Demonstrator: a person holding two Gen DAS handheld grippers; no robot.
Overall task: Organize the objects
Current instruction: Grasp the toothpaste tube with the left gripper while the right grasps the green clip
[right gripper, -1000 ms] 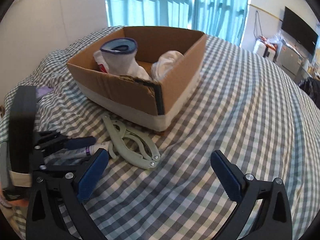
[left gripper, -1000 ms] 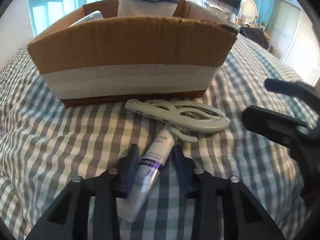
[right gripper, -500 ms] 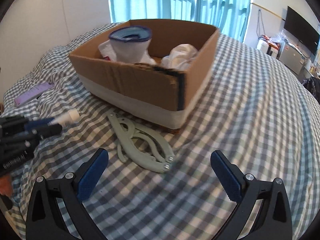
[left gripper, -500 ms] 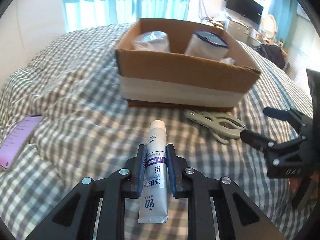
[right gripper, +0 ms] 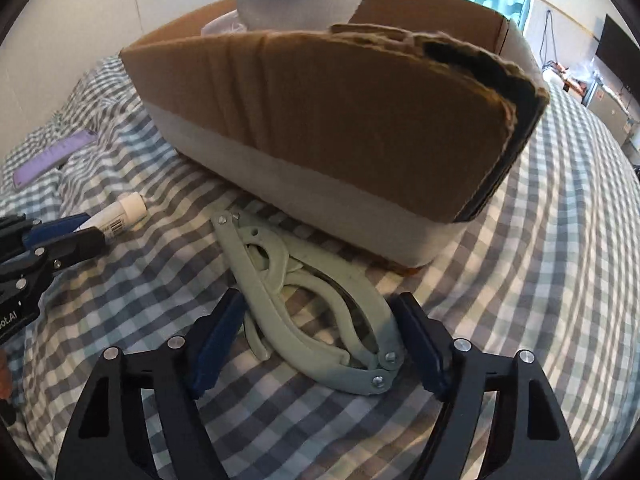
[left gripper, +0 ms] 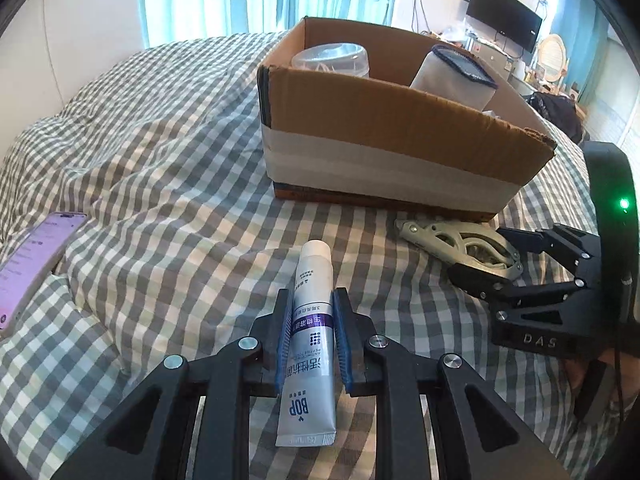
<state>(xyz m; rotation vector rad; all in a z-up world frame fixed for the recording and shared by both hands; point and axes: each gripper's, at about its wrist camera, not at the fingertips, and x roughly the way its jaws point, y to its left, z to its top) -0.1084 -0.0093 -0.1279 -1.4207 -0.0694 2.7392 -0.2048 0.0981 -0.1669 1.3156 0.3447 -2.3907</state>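
My left gripper (left gripper: pixel 311 300) is shut on a white and purple BOP tube (left gripper: pixel 310 344) and holds it above the checked bedspread, cap pointing at the cardboard box (left gripper: pixel 384 136). The tube's cap also shows in the right wrist view (right gripper: pixel 128 210). A pale green folding hanger (right gripper: pixel 312 304) lies on the bed just in front of the box (right gripper: pixel 340 120). My right gripper (right gripper: pixel 320 316) is open with its fingers either side of the hanger, low over the bed. In the left wrist view the right gripper (left gripper: pixel 492 256) sits over the hanger (left gripper: pixel 448 236).
The box holds a clear plastic container (left gripper: pixel 330 58) and a white pouch with a blue rim (left gripper: pixel 456 76). A phone with a lit screen (left gripper: pixel 28 264) lies on the bed at far left. A TV and furniture stand far behind.
My right gripper has dropped down and forward and now straddles the hanger. My left gripper, still holding the tube, has shifted left and back from the box.
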